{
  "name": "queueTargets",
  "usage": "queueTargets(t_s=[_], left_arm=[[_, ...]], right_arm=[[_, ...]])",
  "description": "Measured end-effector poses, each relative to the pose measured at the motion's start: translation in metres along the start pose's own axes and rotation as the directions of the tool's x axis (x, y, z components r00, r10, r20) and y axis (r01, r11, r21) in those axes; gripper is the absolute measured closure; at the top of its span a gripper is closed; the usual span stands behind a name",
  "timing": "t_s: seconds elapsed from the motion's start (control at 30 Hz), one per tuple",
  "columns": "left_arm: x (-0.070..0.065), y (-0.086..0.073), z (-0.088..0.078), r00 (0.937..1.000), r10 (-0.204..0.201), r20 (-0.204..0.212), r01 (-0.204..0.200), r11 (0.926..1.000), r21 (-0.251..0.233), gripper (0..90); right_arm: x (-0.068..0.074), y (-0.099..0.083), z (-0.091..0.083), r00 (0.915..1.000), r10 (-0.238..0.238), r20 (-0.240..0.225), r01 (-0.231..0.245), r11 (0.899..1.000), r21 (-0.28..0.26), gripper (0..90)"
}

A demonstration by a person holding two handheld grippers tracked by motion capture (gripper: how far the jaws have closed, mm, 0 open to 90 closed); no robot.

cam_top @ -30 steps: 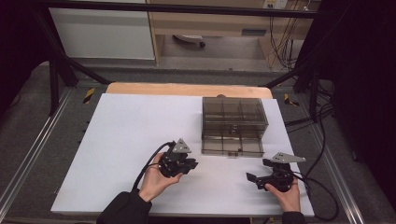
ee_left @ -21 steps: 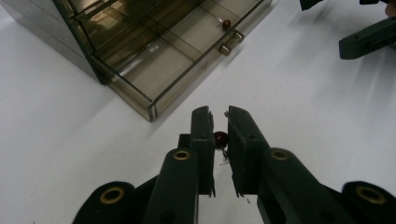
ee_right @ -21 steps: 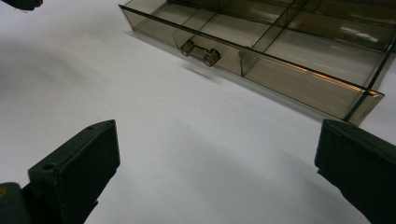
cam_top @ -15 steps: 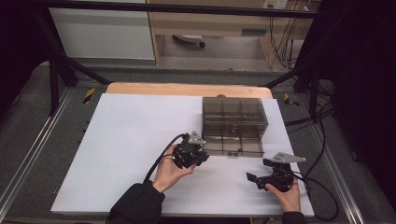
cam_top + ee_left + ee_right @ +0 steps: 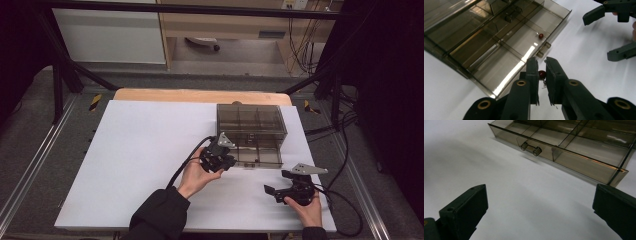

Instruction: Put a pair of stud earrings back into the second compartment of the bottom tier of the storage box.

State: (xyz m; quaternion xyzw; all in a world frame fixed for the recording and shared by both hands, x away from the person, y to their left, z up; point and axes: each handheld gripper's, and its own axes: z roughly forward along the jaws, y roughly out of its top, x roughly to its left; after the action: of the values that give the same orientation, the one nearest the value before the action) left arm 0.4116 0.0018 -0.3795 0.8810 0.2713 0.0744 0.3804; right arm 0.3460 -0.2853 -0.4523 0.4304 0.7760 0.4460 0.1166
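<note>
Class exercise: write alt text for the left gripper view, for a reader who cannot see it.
The left gripper pinches a small dark red bead between its black jaws, just above the pulled-out drawer of a smoky clear plastic box on a white table. Another red bead lies in one drawer compartment, and the right gripper stands open at upper right.

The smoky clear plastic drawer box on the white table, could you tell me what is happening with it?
A person holds a gripper in each hand. The left gripper is shut on a small dark red bead, held over the pulled-out drawer of the smoky clear plastic drawer box. Another red bead lies in a drawer compartment. The right gripper rests open on the white table.
</note>
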Motion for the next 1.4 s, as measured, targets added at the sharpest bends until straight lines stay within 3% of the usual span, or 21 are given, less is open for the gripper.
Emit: queueTargets(t_s=[0.37, 1.0, 1.4], left_arm=[[0.000, 0.017, 0.020, 1.0000, 0.005, -0.009, -0.005, 0.9999, 0.013, 80.7], [0.007, 0.036, 0.055, 0.9996, -0.020, -0.018, 0.021, 0.9996, 0.022, 80.7], [0.010, 0.034, 0.077, 0.9995, -0.021, -0.024, 0.022, 0.9993, 0.031, 80.7]], right_arm=[[0.000, 0.000, 0.000, 1.0000, 0.001, -0.002, -0.001, 1.000, -0.002, 0.8], [0.000, 0.000, -0.001, 1.0000, 0.004, -0.007, -0.004, 1.000, -0.008, 0.8], [-0.001, 0.000, -0.001, 1.0000, 0.005, -0.009, -0.005, 1.000, -0.009, 0.8]])
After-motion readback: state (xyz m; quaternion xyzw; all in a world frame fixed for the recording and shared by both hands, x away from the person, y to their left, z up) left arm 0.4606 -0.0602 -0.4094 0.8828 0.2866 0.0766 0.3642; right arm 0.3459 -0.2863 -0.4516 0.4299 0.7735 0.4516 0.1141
